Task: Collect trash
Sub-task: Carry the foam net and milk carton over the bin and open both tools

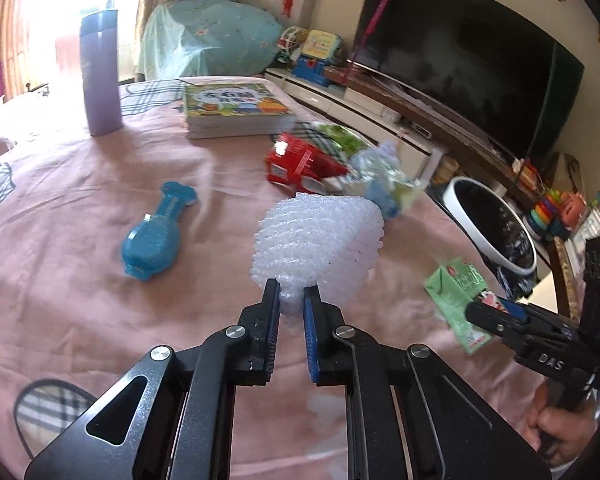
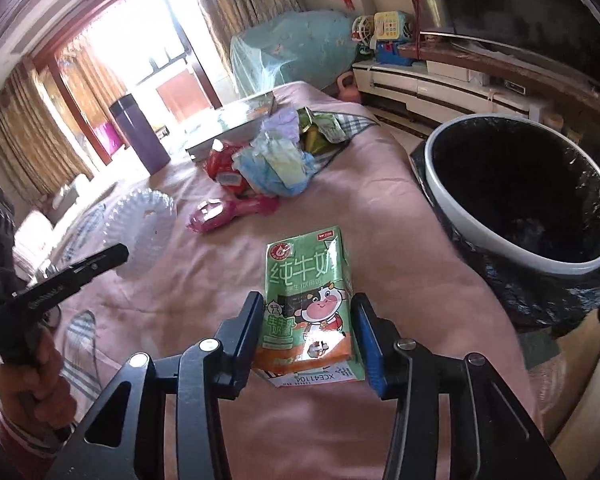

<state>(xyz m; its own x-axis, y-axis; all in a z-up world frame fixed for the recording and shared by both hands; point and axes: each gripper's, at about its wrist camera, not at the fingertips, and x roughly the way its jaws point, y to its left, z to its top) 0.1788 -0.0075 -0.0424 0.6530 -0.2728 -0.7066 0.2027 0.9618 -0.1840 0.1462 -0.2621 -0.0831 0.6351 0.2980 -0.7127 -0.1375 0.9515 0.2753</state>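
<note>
My left gripper point(image 1: 292, 292) is shut on the lower edge of a white foam fruit net point(image 1: 320, 240), which hangs a little above the pink tablecloth point(image 1: 80, 300). In the right wrist view the net point(image 2: 140, 232) shows at the left behind the left gripper point(image 2: 116, 256). My right gripper point(image 2: 308, 298) is shut on a green milk carton point(image 2: 304, 264), its pads pressing both sides. The left wrist view shows that carton point(image 1: 456, 284) tilted in the right gripper point(image 1: 488, 312) near the table's right edge.
A white-rimmed bin point(image 2: 440, 184) with a black liner stands just off the table's right edge. Crumpled wrappers point(image 2: 276, 164) and a red pack point(image 1: 296, 160) lie mid-table beside a pink plastic piece point(image 2: 232, 212). A blue plastic bottle point(image 1: 152, 240), books point(image 1: 236, 108) and a purple tumbler point(image 1: 100, 76) sit farther off.
</note>
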